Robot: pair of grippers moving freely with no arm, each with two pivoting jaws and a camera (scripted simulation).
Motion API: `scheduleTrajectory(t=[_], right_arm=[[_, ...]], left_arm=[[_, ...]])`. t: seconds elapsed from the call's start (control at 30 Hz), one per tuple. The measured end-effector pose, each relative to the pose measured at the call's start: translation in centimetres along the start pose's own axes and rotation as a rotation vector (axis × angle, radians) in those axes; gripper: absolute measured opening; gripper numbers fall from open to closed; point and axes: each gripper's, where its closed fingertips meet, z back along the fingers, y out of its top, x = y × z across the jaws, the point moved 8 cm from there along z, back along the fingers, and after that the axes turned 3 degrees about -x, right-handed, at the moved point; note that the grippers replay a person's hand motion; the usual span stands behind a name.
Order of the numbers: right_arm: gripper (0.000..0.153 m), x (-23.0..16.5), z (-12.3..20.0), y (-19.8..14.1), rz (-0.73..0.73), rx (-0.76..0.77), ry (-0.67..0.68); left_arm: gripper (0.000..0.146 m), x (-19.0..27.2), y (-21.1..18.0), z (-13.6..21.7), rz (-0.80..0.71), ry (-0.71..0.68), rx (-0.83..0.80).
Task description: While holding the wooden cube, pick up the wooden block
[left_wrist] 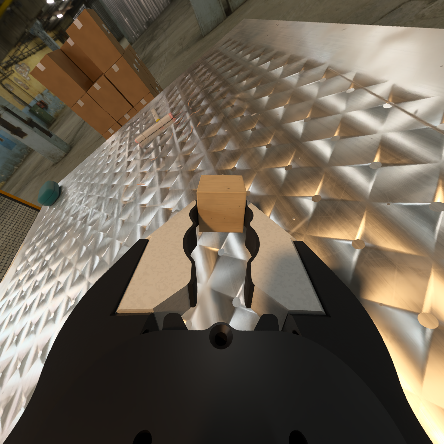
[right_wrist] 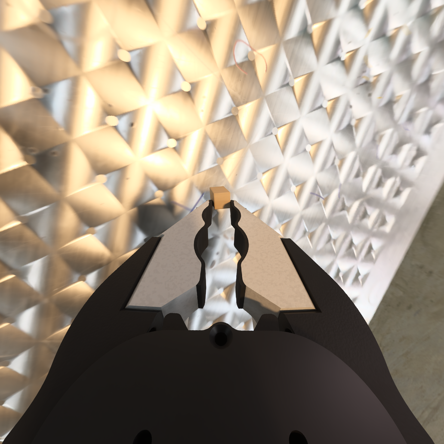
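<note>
Warehouse surroundings frame a brushed, engine-turned metal table (left_wrist: 336,125), with stacked cardboard boxes (left_wrist: 96,79) standing beyond its far edge.

In the left wrist view, a wooden cube (left_wrist: 221,204) is clamped between the tips of the left gripper (left_wrist: 221,216); its sides are pressed by both fingers (left_wrist: 168,259), and it appears to be held clear of the table, though the height cannot be judged.

In the right wrist view, a much smaller wooden block (right_wrist: 219,198) is pinched at the very tips of the right gripper (right_wrist: 221,204), whose jaws are drawn nearly together on it. Whether the block is lifted off the table or only gripped while resting on it cannot be told from this view.

By this evidence, both pieces are judged to be grasped, so the task is taken to be nearly or fully done; only a clear lift of the block may remain.

Far from the cube, near the boxes, a bundle of pale marker-like sticks (left_wrist: 155,127) is seen, and a teal rounded case (left_wrist: 48,193) sits at the table's left edge.
</note>
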Motion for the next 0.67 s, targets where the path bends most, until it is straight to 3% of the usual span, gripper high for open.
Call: scheduleTrajectory(t=[0.17, 0.37, 0.5, 0.67], right_arm=[[0.014, -7.5, 9.3, -3.2, -0.132, 0.117, -0.22], [0.014, -21.1, 18.1, -9.1, -0.441, 0.222, -0.423], [0.014, -29.0, 19.3, -11.0, -0.654, 0.327, -0.504], [0.014, -34.8, 16.1, -11.8, -0.833, 0.432, -0.474]], left_arm=[[0.036, 0.2, 0.1, -0.1, 0.002, -0.02, -0.001], [0.036, 0.7, 0.2, -0.6, -0.014, -0.079, -0.053], [0.036, 0.8, -0.1, -0.9, 0.027, -0.116, -0.121], [0.036, 0.8, -0.4, -1.0, 0.082, -0.154, -0.184]])
